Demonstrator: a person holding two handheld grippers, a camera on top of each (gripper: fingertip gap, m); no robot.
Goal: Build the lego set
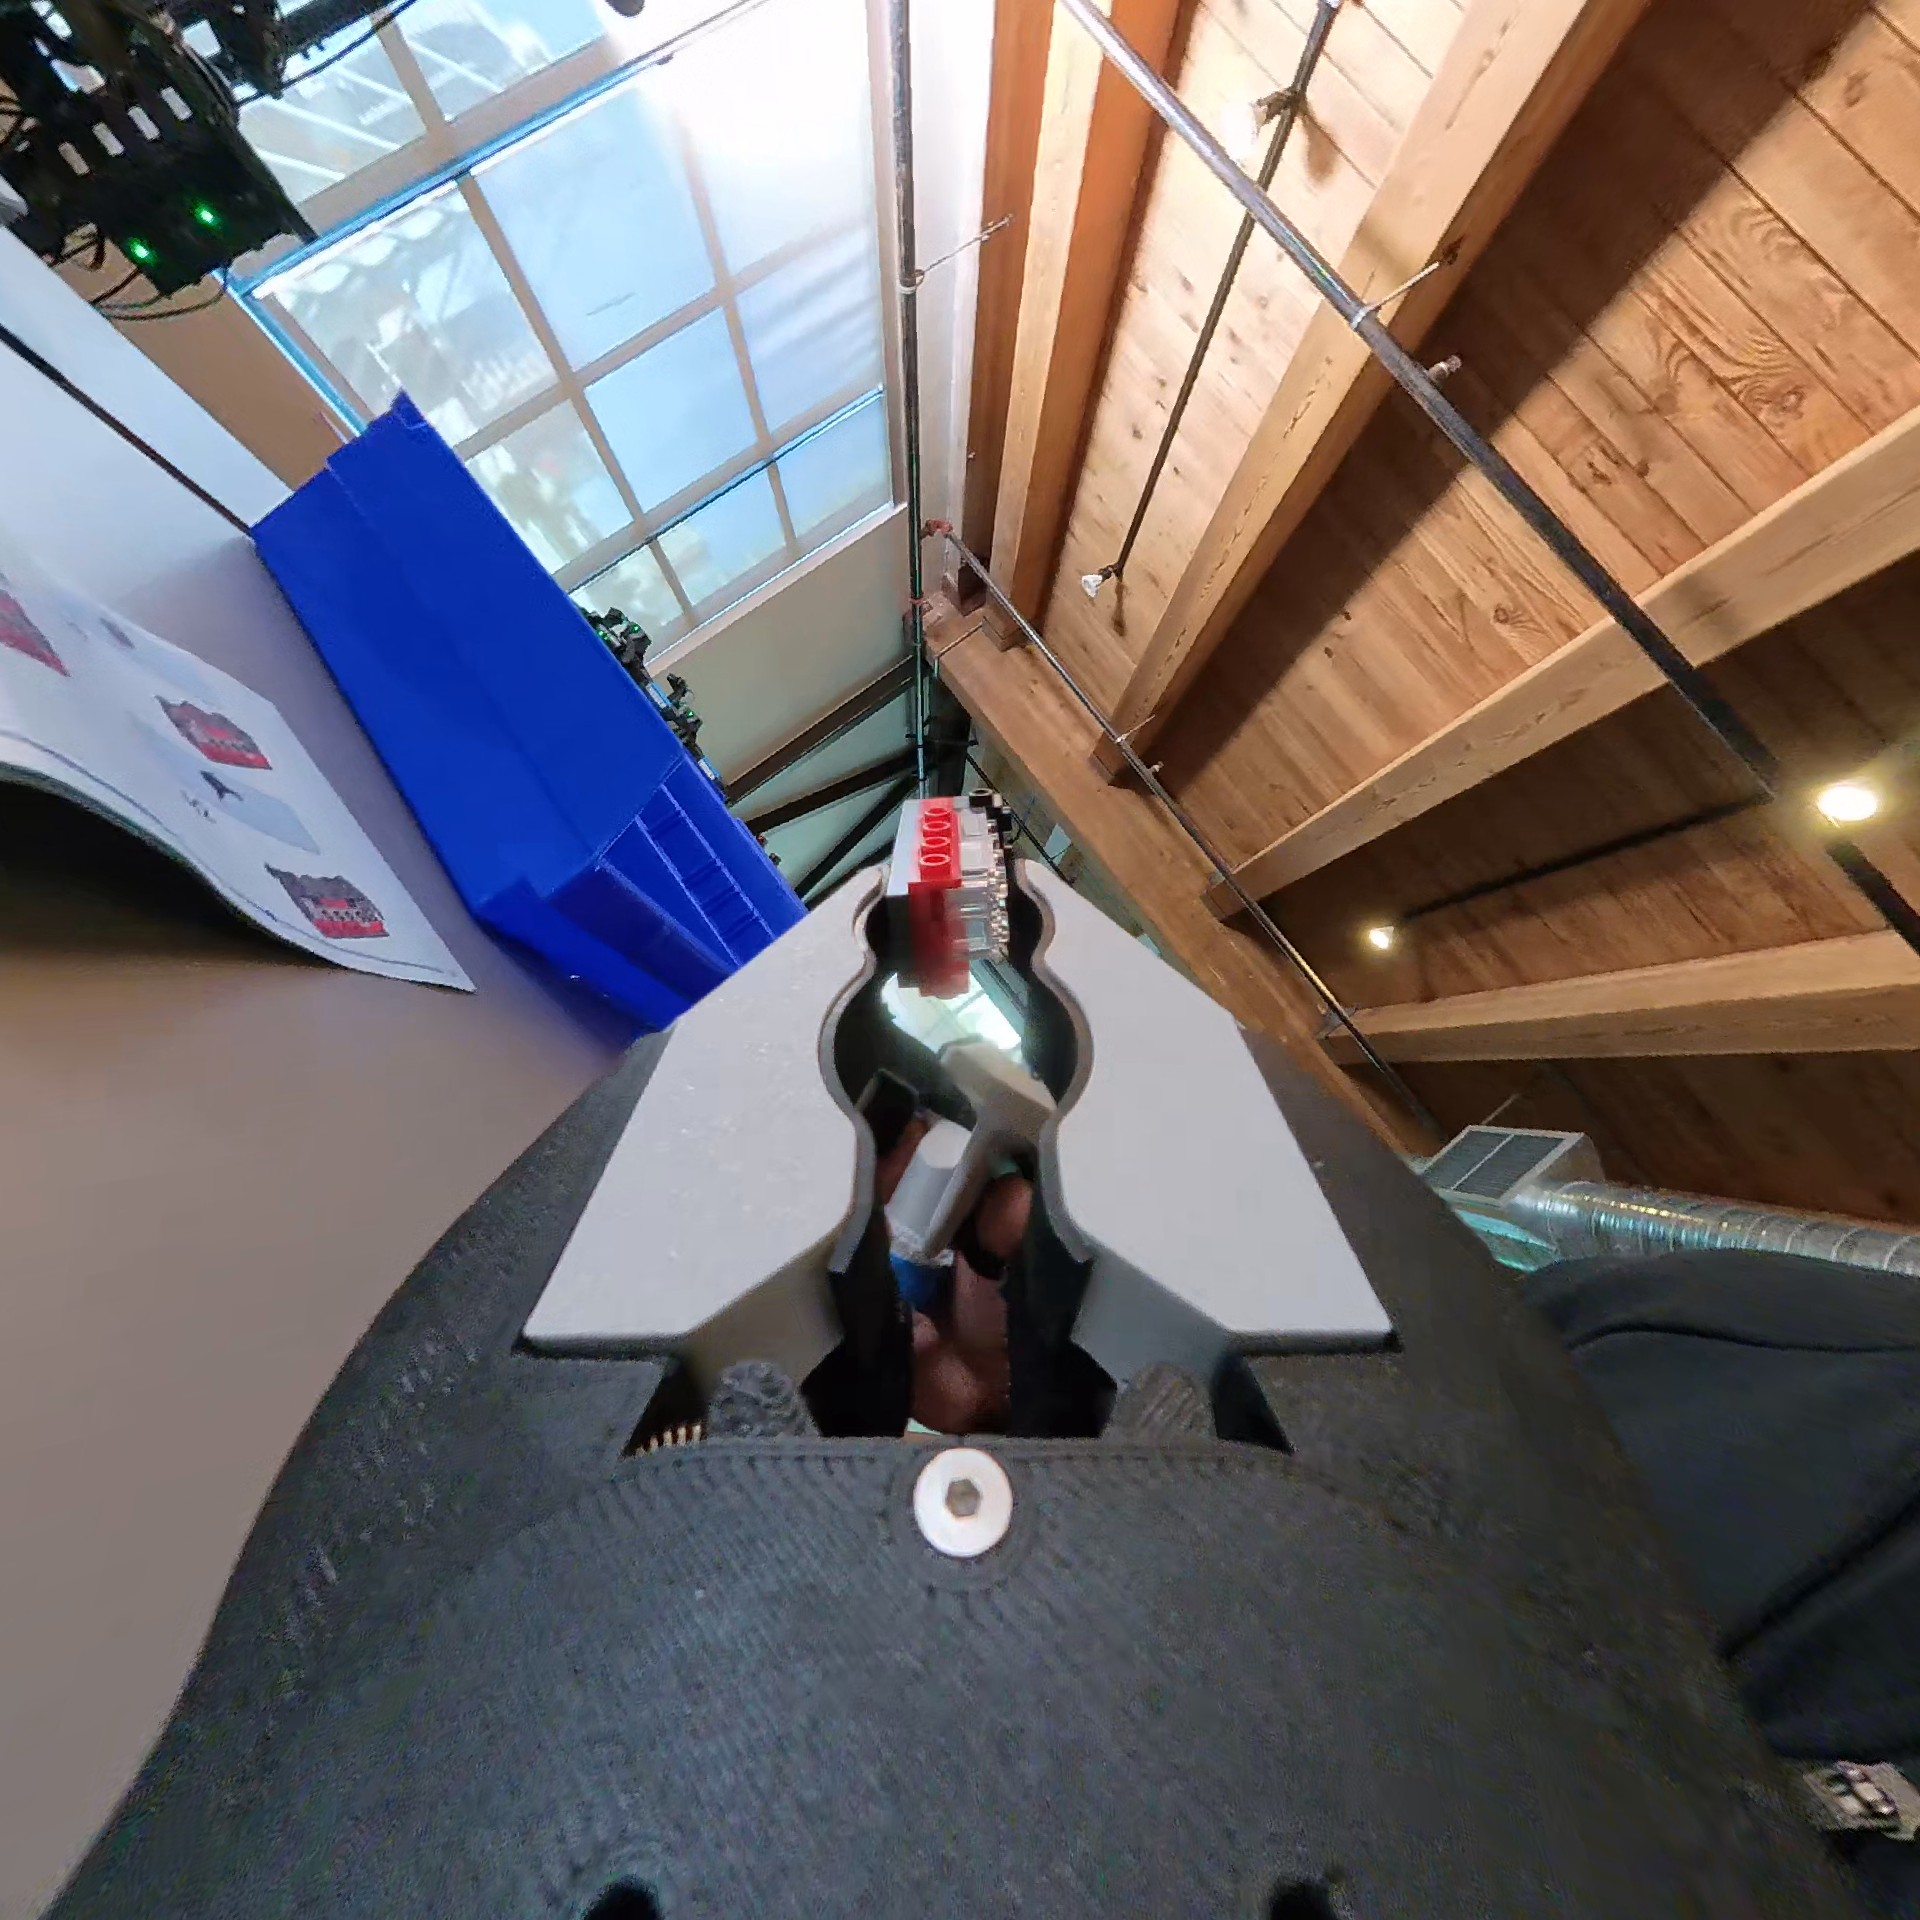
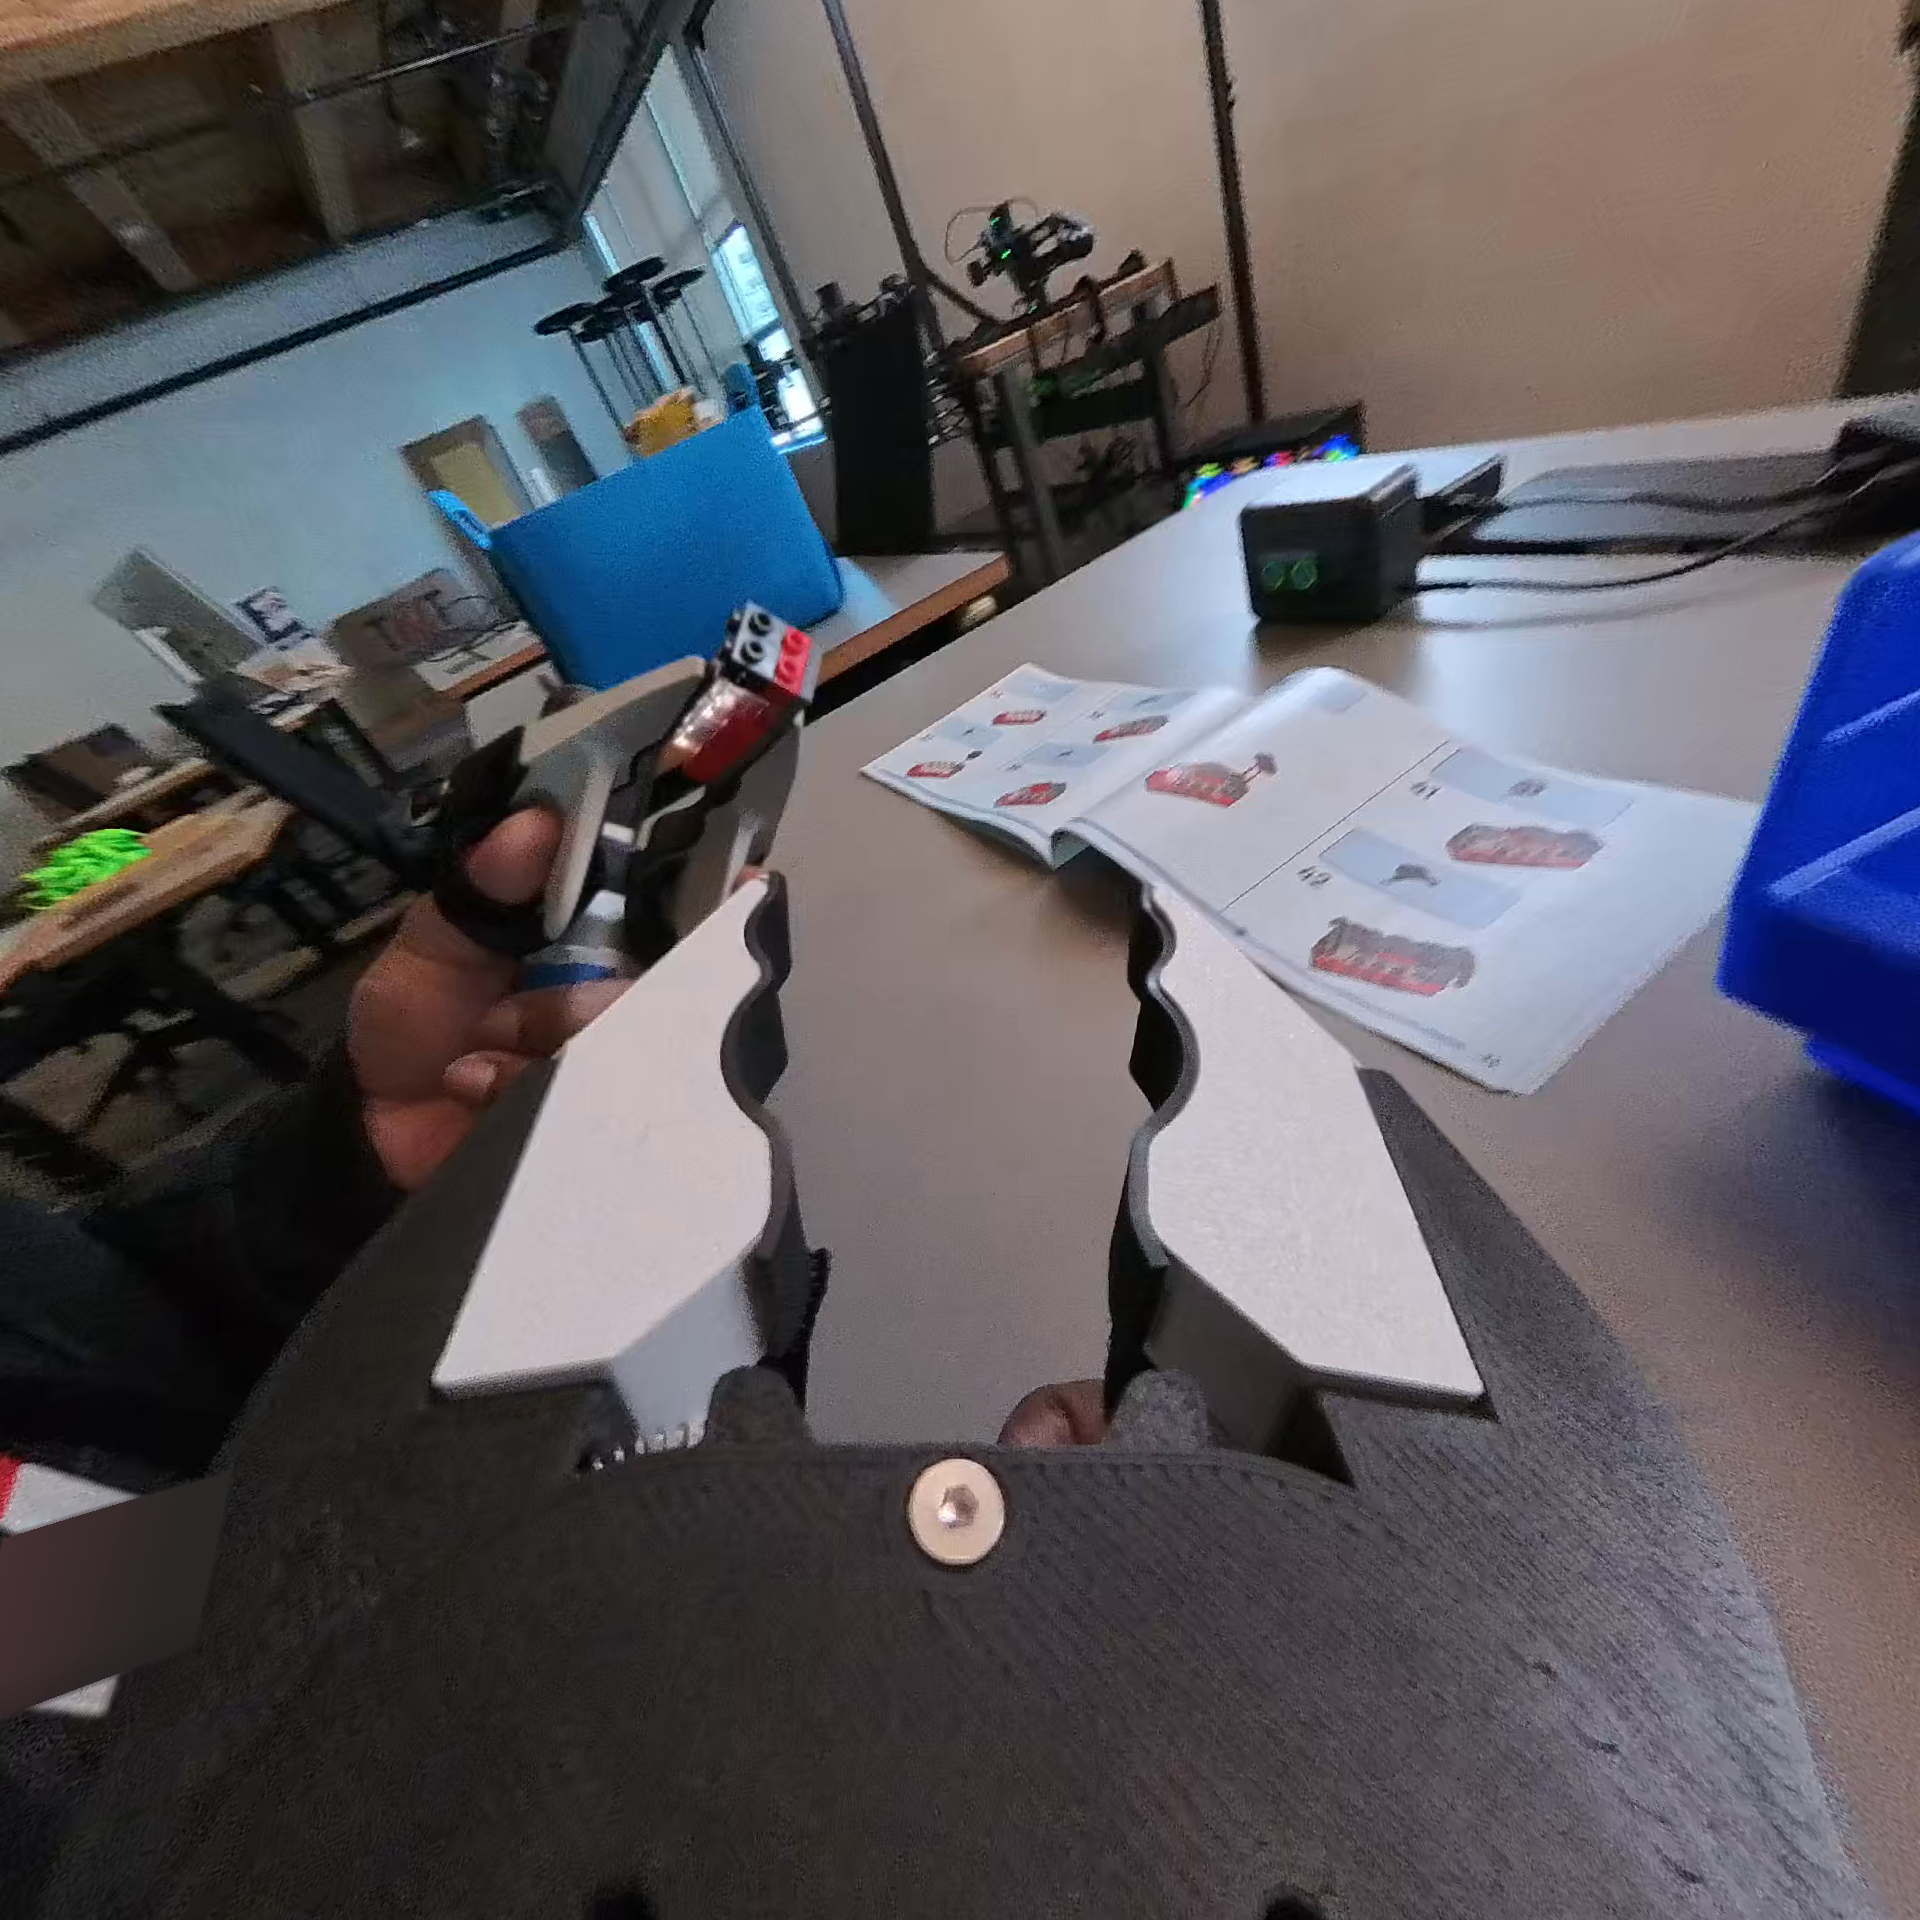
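My left claw points up toward the ceiling, clamped on the small red-and-grey brick model at frame centre. My right claw hangs spread and empty over the counter, booklet upper right.

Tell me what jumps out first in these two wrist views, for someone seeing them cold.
First is the small red, grey and black lego piece clamped at the tips of the left gripper, held up in the air against the wooden ceiling. Next, the right gripper hangs open and empty over the grey table. The open instruction booklet lies flat beyond it, with a blue bin at the right edge.
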